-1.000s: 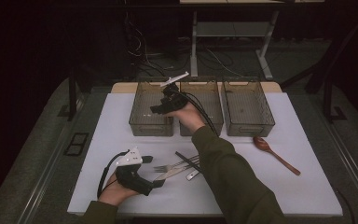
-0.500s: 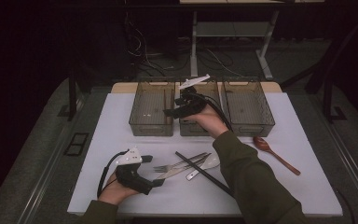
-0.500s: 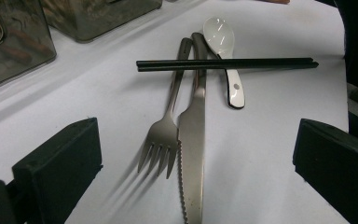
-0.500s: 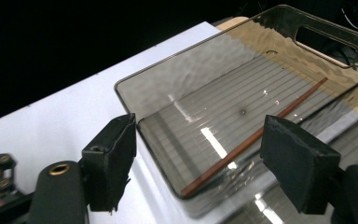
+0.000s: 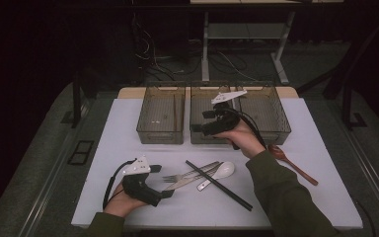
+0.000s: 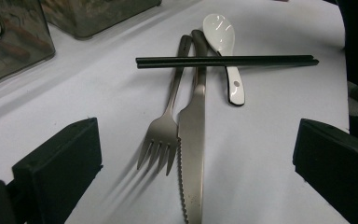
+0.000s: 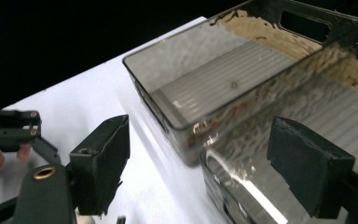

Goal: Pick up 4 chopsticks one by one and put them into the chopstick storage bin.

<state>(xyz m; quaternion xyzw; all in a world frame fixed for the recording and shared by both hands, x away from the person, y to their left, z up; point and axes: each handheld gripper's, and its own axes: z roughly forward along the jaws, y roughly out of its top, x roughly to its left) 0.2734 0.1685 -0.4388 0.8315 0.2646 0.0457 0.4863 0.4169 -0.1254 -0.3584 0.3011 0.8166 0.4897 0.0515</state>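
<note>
On the white table (image 5: 128, 148) three clear bins (image 5: 161, 117) stand at the far side. The right gripper (image 5: 197, 129) hangs over the middle bin; its jaws have just been opening and are apart, with nothing between them. The left gripper (image 5: 170, 193) rests near, jaws apart, facing the fork (image 6: 161, 135) and knife (image 6: 193, 140). The black chopsticks (image 6: 223, 60) lie across both handles, so pulling the fork could drag them off.

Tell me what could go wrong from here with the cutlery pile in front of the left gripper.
The chopsticks lie across the fork, knife and white spoon, so pulling a lower piece may roll them away. Fork and knife lie edge to edge between the open jaws of the left gripper; closing could catch both. The right gripper, jaws just opening and empty, hangs close above the middle bin's rim and might knock it.
</note>
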